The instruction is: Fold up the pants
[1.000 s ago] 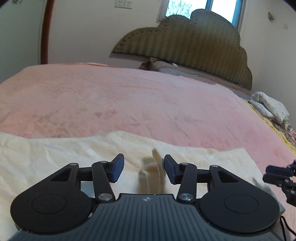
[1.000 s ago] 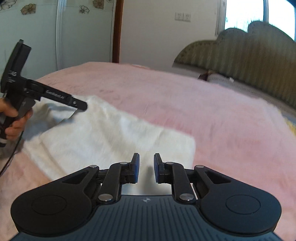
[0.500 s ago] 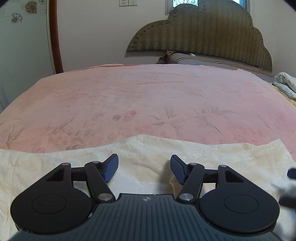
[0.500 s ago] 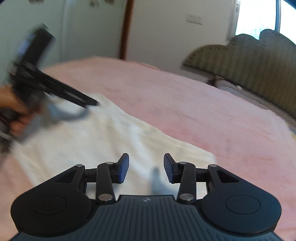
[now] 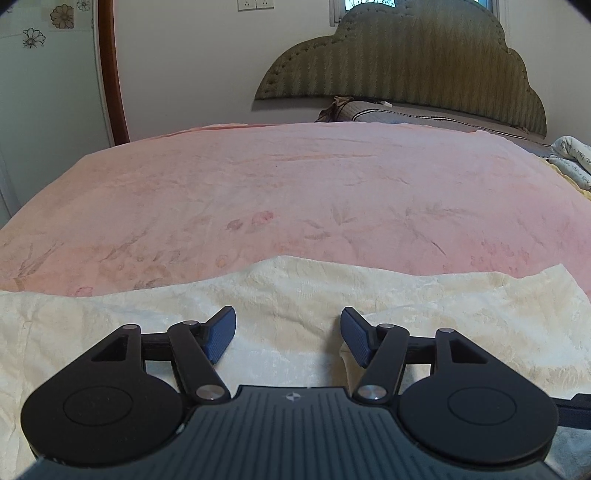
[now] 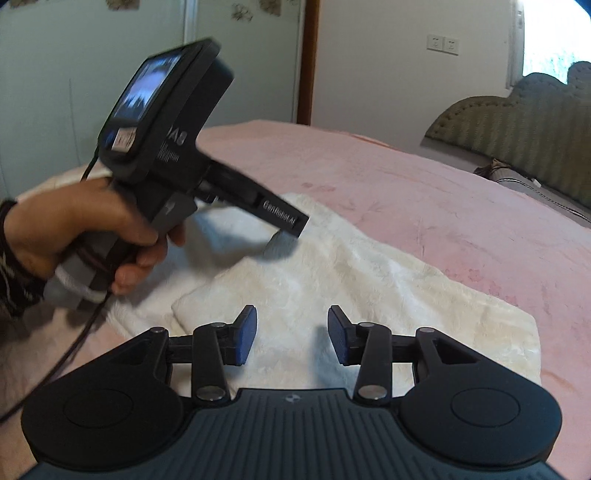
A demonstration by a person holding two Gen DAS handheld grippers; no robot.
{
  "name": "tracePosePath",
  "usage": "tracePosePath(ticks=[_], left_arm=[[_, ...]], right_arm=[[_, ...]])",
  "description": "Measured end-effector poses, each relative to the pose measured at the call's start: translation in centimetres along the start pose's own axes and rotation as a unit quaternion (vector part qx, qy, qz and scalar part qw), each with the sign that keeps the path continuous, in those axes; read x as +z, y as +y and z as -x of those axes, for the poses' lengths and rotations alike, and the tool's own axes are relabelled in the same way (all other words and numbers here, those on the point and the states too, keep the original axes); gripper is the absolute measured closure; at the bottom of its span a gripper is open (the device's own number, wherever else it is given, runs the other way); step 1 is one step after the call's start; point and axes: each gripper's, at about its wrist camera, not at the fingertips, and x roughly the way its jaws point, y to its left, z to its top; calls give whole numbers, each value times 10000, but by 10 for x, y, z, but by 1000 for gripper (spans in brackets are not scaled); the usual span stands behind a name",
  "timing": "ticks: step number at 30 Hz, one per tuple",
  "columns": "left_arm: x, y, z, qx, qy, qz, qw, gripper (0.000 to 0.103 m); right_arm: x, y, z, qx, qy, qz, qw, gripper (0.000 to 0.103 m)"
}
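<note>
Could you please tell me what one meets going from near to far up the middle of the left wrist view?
Left hand-held gripper, open → cream pants lying flat → pink bedspread → pillow → padded olive headboard → wall with a double socket.

In the right wrist view, the black plastic left hand-held gripper (image 6: 286, 236) carries white lettering on the side of its forward bar that reads roughly "GenRobot.AI". Its boxy black upper housing (image 6: 173, 122) shows large pale characters ending in "AS", with a smaller line beneath too blurred to read. A small sticker near the screen is illegible.
</note>
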Motion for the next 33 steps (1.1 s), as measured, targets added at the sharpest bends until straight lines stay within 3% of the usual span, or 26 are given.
tracePosePath(ticks=[7,12,17,21,25,28,31,33], left_arm=[[1,-2,2,49,12,-19,10000,35],[2,-5,5,169,-4,-27,9999,32],[4,-4,8,276,-28,-1,9996,25],[6,0,19,388,-282,246,9985,15],[9,-1,29,53,-458,431,9980,10],[9,-15,19,-353,-178,72,9992,8],[-2,-29,1,-96,1,-335,9994,7],[-7,-29,5,-107,-94,-243,9996,8]], right_arm=[[-6,10,-11,104,73,63,9999,61],[-13,2,-11,250,18,-294,9993,60],[-21,1,-12,222,-135,-364,9990,58],[-21,3,-14,116,-143,-296,9994,55],[-22,12,-15,-93,-175,-51,9998,53],[-23,21,-16,-294,-208,205,9991,53],[-24,30,-16,-487,-245,457,9975,53],[-25,34,-16,-572,-263,564,9964,53]])
